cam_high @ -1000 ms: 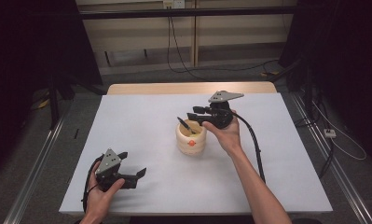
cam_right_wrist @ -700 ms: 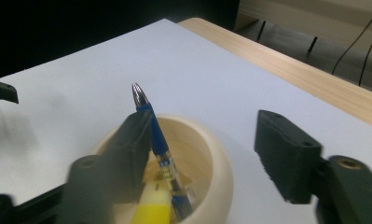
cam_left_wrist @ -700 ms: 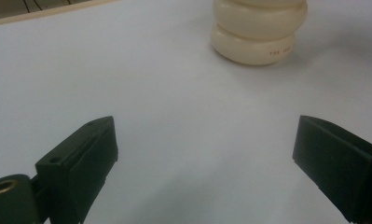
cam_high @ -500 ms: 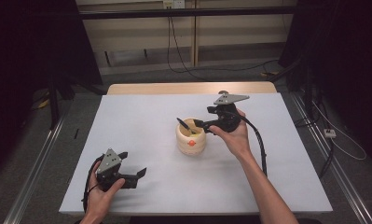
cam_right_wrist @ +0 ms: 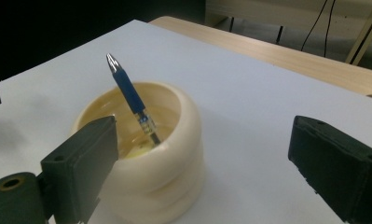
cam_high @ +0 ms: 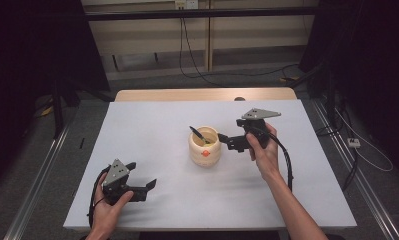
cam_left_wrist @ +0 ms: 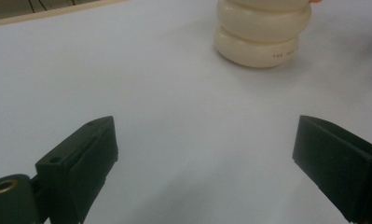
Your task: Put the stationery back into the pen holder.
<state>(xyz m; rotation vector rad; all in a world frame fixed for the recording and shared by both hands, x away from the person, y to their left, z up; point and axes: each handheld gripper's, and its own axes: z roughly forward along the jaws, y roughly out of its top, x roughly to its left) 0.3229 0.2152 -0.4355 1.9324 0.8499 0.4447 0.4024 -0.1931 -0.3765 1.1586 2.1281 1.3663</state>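
A cream ribbed pot [cam_high: 205, 146] stands near the middle of the white table [cam_high: 152, 125], and a blue pen [cam_right_wrist: 130, 95] leans inside it, its lower end in the bowl and its silver end pointing up and away over the rim. A second ago the right gripper [cam_high: 226, 141] sat right at the pot's rim by the pen; now it has drawn back to the pot's right side, just beside it, and its jaws have just been opening, standing wide apart with nothing between them. The pen rests free in the pot. The left gripper [cam_high: 146, 189] lies low at the table's near left corner, unmoved, jaws wide apart and empty.
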